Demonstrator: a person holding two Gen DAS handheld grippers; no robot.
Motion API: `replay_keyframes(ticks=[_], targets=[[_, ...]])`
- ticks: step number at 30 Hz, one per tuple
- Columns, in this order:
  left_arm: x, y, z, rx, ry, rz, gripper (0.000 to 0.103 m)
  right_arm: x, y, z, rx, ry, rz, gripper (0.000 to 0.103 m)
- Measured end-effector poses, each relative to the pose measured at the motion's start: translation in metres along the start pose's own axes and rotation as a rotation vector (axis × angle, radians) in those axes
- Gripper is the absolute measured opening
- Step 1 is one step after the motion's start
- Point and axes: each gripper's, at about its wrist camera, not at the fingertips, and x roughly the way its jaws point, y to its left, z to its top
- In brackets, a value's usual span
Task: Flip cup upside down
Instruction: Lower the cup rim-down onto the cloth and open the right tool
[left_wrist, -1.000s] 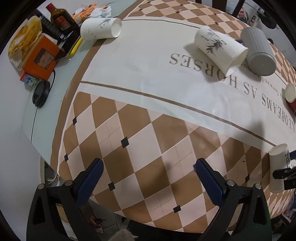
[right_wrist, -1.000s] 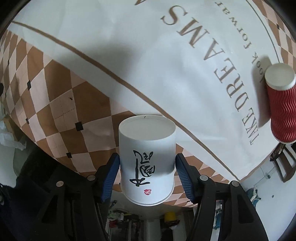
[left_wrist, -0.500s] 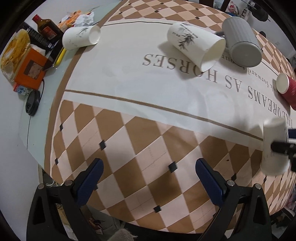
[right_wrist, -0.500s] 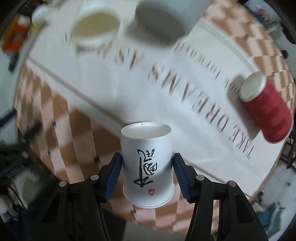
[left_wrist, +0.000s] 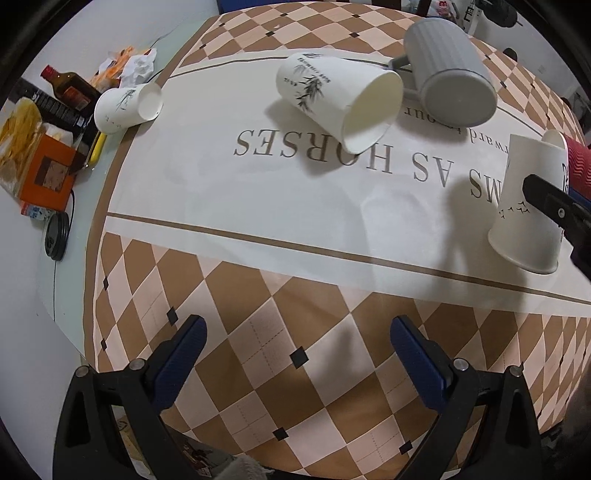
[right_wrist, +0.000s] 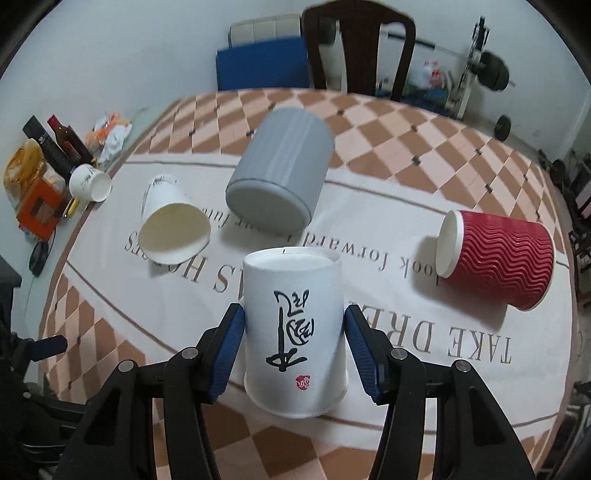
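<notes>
— What does your right gripper (right_wrist: 294, 345) have?

— Your right gripper is closed on the white paper cup (right_wrist: 295, 332) with black brush lettering. The blue pads press its two sides. The cup sits low in the middle of the right wrist frame, base up and wide rim down. In the left wrist view the same cup (left_wrist: 528, 206) appears at the right edge, tilted, rim lowest; whether it touches the bench (left_wrist: 258, 206) you cannot tell.

— And your left gripper (left_wrist: 297, 354)?

— Its jaws stand wide apart with nothing between them, at the bottom of the frame over the checked part of the cloth.

— What else lies on the bench?

— A grey ribbed mug (right_wrist: 280, 177) lies on its side in the upper middle of the right wrist frame. Just left of it a white cup with a bamboo print (right_wrist: 171, 225) also lies on its side, mouth toward you. A red wavy cup (right_wrist: 498, 258) lies on its side at the right. A smaller white cup (right_wrist: 89, 183) lies at the far left, beside a dark bottle (right_wrist: 68, 142) and an orange box (right_wrist: 38, 205).
</notes>
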Motion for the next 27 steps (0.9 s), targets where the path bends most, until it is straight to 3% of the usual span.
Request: replay_keyframes(ticks=[3,9,21,22,25,27], targets=[[-0.001,-0.004,-0.002,0.008,0.000,0.005,0.101,-0.004,0.000,-0.013,-0.005,-0.063,-0.001,0.058],[-0.001,-0.008,-0.008,0.021,0.009,0.011,0.101,-0.009,0.000,-0.038,0.013,-0.105,0.001,0.058],[-0.013,-0.015,-0.015,0.051,-0.025,-0.014,0.101,-0.013,0.003,-0.072,0.059,-0.053,-0.044,0.060],[-0.018,-0.016,-0.017,0.056,-0.040,-0.023,0.101,-0.015,0.003,-0.073,0.071,-0.045,-0.052,0.062],[-0.032,-0.016,-0.020,0.081,-0.084,-0.043,0.101,-0.028,0.000,-0.077,0.112,-0.038,-0.106,0.087],[-0.047,-0.016,-0.024,0.106,-0.125,-0.055,0.102,-0.041,-0.002,-0.081,0.141,-0.038,-0.141,0.093]])
